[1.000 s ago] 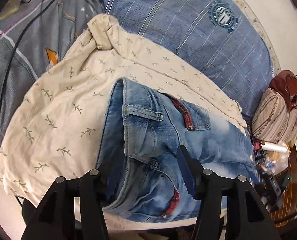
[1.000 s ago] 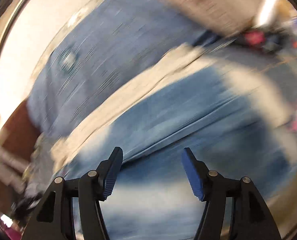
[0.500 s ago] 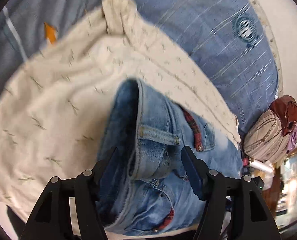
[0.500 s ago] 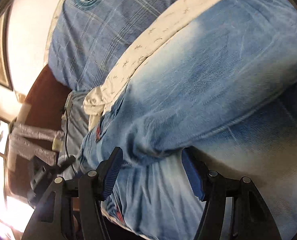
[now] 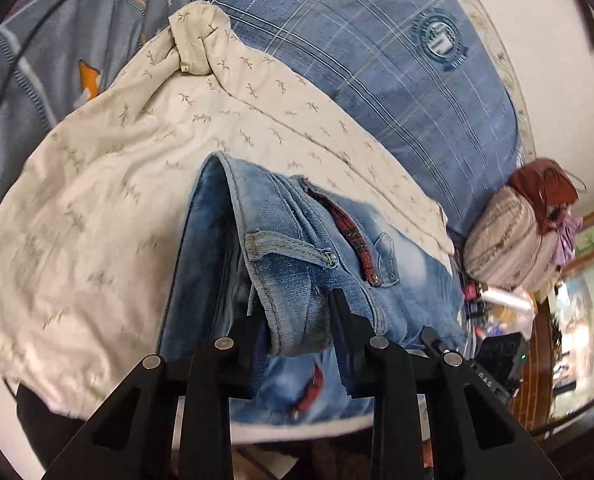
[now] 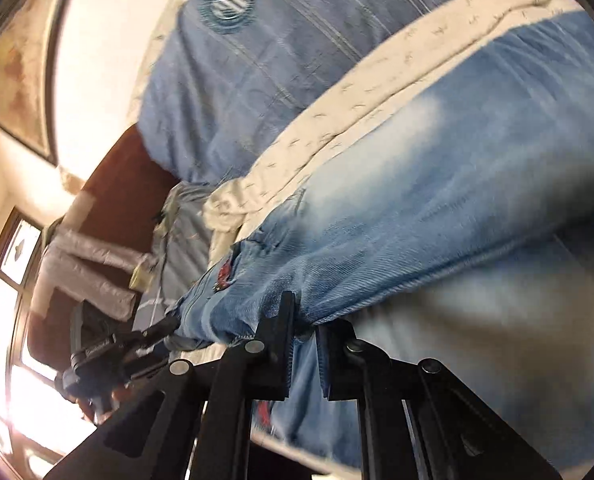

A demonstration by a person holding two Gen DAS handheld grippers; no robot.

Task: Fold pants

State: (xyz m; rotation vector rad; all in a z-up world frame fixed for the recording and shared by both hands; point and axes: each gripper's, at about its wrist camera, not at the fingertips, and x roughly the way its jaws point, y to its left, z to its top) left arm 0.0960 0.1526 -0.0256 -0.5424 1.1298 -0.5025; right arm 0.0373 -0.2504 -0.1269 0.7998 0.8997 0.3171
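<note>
Light blue jeans [image 5: 297, 248] lie folded lengthwise on a cream leaf-print cloth [image 5: 109, 184], waistband end toward me with red pocket trim and a belt loop. My left gripper [image 5: 295, 328] is shut on a bunched fold of the waistband. In the right wrist view the jeans [image 6: 437, 208] fill the frame; my right gripper [image 6: 303, 336] is shut on the folded denim edge near the waist. The left gripper also shows in the right wrist view [image 6: 113, 352], at lower left.
A blue plaid pillow [image 5: 377, 60] with a round crest lies behind the cream cloth. A grey patterned blanket [image 5: 57, 40] is at the upper left. A striped bundle [image 5: 513, 240] and cluttered items sit at the right. A dark headboard [image 6: 113, 200] and window are at left.
Both grippers have closed on the jeans: the left on the waistband fold, the right on the folded denim edge. The waistband is lifted and bunched between the left fingers.
</note>
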